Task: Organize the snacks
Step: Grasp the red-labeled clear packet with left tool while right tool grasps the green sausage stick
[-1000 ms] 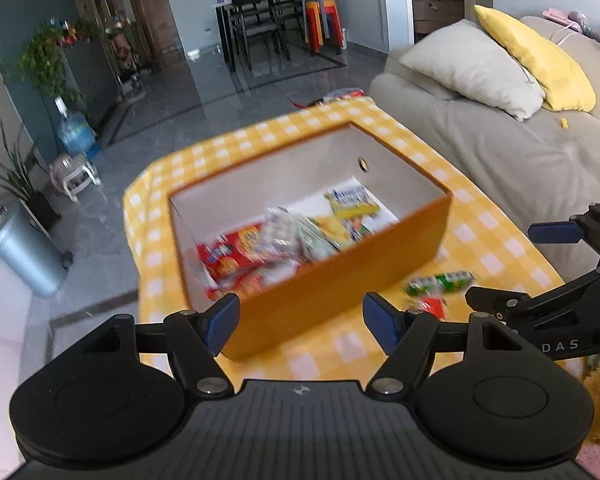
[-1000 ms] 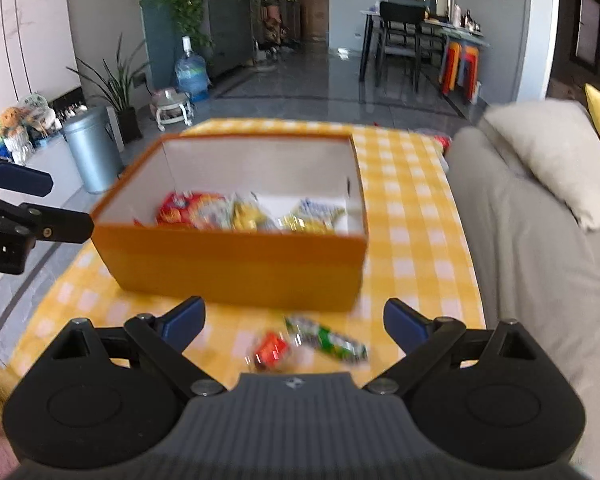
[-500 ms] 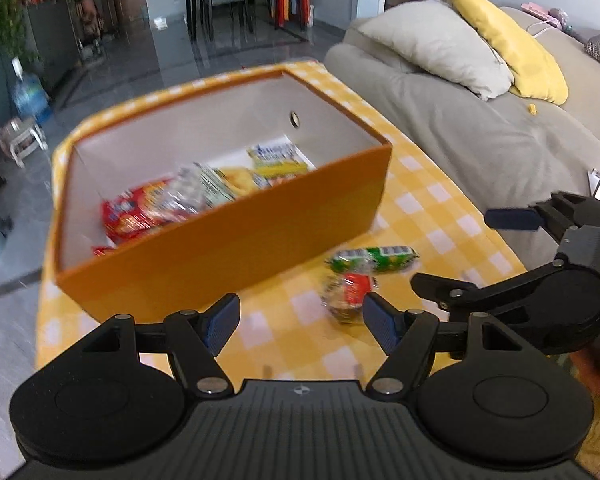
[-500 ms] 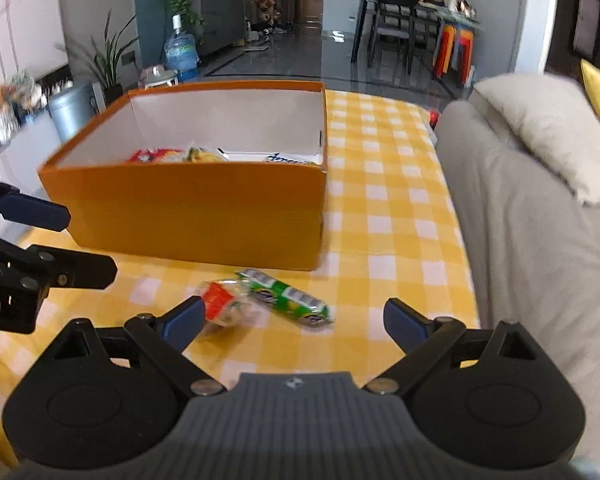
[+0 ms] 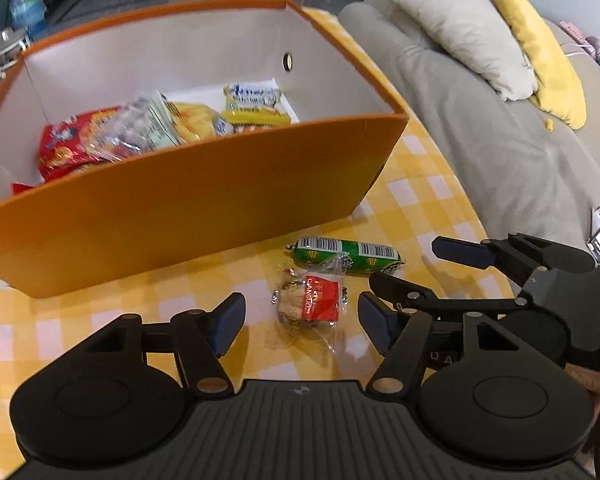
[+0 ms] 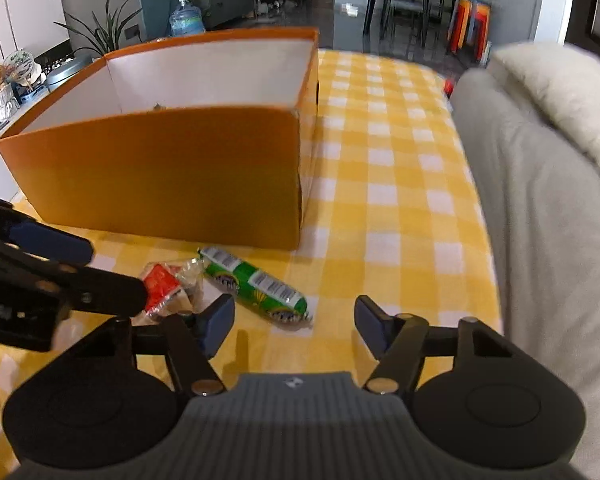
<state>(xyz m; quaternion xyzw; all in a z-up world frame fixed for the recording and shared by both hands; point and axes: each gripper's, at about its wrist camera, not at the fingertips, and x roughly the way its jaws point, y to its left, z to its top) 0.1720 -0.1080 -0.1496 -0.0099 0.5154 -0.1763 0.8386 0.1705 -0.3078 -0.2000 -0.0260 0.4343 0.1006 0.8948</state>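
Observation:
Two loose snacks lie on the yellow checked cloth in front of the orange box [image 5: 180, 200]: a clear-wrapped red snack [image 5: 314, 300] and a green sausage stick [image 5: 348, 256]. My left gripper [image 5: 302, 320] hovers low over the red snack, which sits between its closing jaws with the pads clear of it. My right gripper [image 6: 294, 320] is closing too, with the near end of the green sausage stick [image 6: 256, 286] just ahead of its jaws, untouched. Each gripper shows in the other's view: the right gripper [image 5: 424, 270] and the left gripper [image 6: 96, 268]. Inside the box lie several packets [image 5: 140, 128].
A grey sofa [image 5: 500, 140] with a beige pillow [image 5: 456, 28] and a yellow pillow [image 5: 540, 52] runs along the table's right edge. The box [image 6: 160, 184] walls off the far side. Checked cloth [image 6: 392, 184] stretches right of the box.
Both grippers have come down and closer to the two loose snacks by the box. The right jaws have narrowed clearly, the left slightly. The snacks have not moved.

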